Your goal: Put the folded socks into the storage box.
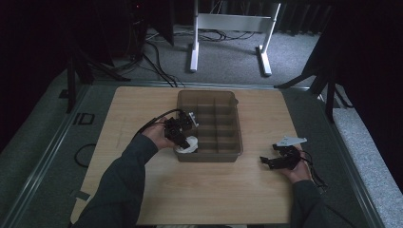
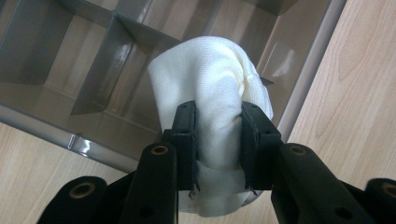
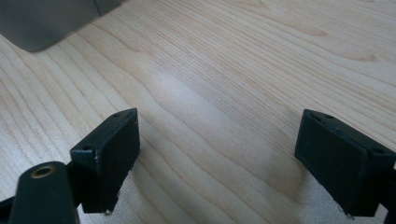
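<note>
A rolled white cloth [image 2: 210, 88] is pinched between the jaws of my left gripper [image 2: 217, 140], which is shut on it. In the high view that left gripper [image 1: 183, 137] holds the white cloth [image 1: 189, 144] over the near left corner of a grey divided bin [image 1: 235, 124]. The bin [image 2: 93, 56] has several compartments, and the ones I see hold nothing. My right gripper [image 1: 267, 161] rests low over the wooden table to the right of the bin. Its jaws stand wide apart in the right gripper view [image 3: 233, 154] with bare wood between them.
The wooden table [image 1: 209, 190] has free surface in front of and beside the bin. A bin corner [image 3: 46, 23] shows at the top left of the right gripper view. Beyond the table stand a white frame [image 1: 230, 28] and cables on grey carpet.
</note>
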`<state>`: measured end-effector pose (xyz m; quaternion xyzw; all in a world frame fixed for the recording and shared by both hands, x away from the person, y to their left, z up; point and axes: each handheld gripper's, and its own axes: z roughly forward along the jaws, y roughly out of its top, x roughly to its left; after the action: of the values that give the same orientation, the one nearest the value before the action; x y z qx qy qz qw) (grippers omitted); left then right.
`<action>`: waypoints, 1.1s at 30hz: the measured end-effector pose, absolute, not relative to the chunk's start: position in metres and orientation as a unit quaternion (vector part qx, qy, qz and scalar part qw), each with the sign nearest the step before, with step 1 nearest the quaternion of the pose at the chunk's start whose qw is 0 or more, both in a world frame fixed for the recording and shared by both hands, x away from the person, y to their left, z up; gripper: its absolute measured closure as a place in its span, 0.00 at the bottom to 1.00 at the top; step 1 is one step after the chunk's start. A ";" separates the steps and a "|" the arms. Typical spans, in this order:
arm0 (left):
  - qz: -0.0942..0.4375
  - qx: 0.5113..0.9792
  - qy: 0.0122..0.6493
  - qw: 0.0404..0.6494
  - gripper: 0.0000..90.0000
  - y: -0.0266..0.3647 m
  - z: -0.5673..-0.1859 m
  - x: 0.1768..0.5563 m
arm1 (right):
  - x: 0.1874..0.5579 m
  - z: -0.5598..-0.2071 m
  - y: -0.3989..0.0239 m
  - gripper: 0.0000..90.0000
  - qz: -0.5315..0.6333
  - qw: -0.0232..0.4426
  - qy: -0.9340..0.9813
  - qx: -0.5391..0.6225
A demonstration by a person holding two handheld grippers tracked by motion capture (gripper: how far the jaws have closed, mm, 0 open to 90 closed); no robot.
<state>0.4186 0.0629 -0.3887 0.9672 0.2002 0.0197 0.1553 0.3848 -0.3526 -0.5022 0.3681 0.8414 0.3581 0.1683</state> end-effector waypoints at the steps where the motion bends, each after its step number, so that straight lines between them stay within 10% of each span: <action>1: 0.020 0.968 0.199 0.153 0.78 0.062 -0.389 0.419 | 0.385 -0.502 -0.353 0.15 0.358 0.168 0.841 0.368; 33: -0.003 0.975 0.195 0.111 0.79 0.045 -0.417 0.428 | 0.385 -0.502 -0.353 0.15 0.358 0.168 0.841 0.368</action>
<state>0.4283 0.0455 -0.4174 0.9746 0.1945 -0.0034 0.1106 0.3848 -0.3527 -0.5022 0.3678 0.8415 0.3582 0.1685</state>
